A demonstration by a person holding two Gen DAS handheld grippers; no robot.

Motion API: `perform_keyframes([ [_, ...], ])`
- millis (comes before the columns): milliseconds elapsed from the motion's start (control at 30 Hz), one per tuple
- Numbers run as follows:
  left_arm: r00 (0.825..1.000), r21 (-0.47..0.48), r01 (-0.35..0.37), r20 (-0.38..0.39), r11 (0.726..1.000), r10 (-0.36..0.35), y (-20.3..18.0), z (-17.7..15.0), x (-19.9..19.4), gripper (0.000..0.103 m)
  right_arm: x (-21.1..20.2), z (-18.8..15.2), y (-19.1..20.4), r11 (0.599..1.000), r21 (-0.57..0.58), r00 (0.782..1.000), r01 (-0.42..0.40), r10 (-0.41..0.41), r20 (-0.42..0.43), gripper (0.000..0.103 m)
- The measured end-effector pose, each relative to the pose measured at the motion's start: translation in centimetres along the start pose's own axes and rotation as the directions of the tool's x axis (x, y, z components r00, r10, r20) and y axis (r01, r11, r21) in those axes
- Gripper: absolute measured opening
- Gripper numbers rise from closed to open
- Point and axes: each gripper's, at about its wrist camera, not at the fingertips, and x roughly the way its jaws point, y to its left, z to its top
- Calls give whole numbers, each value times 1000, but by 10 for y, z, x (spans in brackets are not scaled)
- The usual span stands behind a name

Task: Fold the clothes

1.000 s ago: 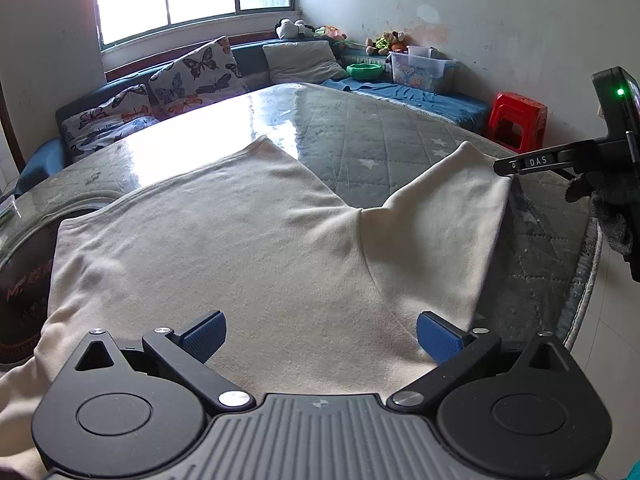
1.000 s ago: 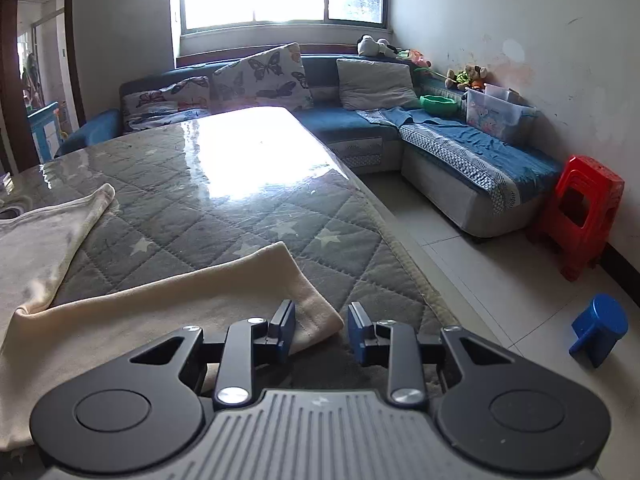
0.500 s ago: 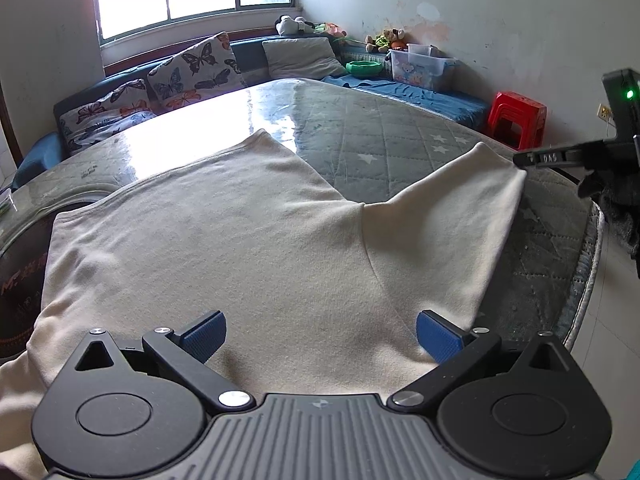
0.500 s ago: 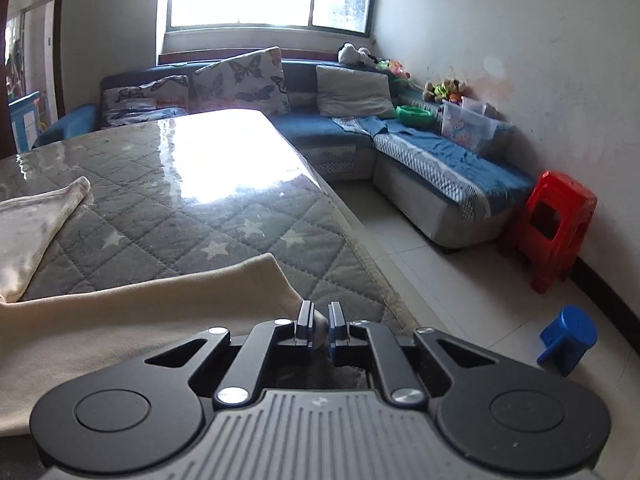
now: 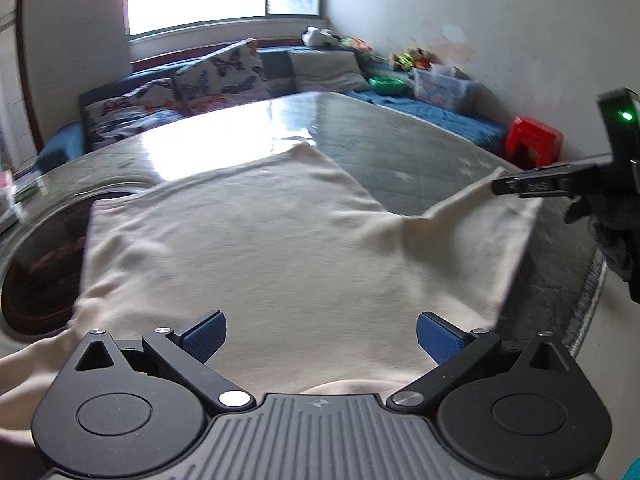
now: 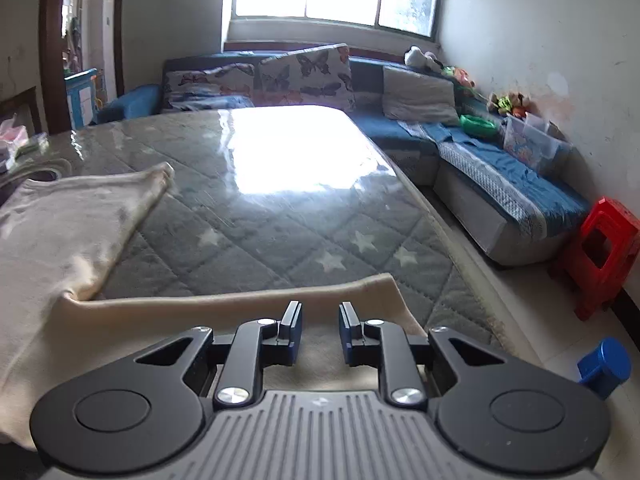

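Cream garment point(image 5: 256, 248) lies spread on the quilted table point(image 6: 280, 220); left gripper point(image 5: 320, 334) hovers wide open over its near hem, right gripper point(image 6: 319, 326) partly open, gripping nothing, above the sleeve point(image 6: 240, 304), so each should pinch one layer squarely.

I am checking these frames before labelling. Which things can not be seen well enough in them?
- Cream garment: its near edge is hidden behind the left gripper body in the left wrist view.
- Same garment, right wrist view: its left part is cut off by the frame edge.
- Right gripper: open above a sleeve; contact cannot be told.
- Toys by the wall: too small.
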Motion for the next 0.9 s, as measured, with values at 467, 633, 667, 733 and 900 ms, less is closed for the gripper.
perform_keyframes([
  [467, 928, -235, -354, 32, 906, 371, 132, -16, -55, 103, -19, 54, 155, 847, -319, 902, -424, 427, -65, 21],
  [633, 844, -391, -510, -54, 766, 534, 197, -36, -69, 103, -28, 72, 235, 694, -438, 806, -572, 575, -140, 21],
  [667, 829, -419, -531, -73, 737, 555, 208, -41, -72, 103, -31, 75, 249, 662, -452, 784, -597, 600, -157, 21],
  [733, 807, -458, -559, -107, 691, 581, 227, -49, -74, 102, -31, 83, 278, 606, -485, 751, -631, 634, -184, 21],
  [900, 799, -495, -568, -137, 658, 586, 255, -57, -73, 93, -16, 102, 347, 500, -490, 670, -714, 690, -273, 20],
])
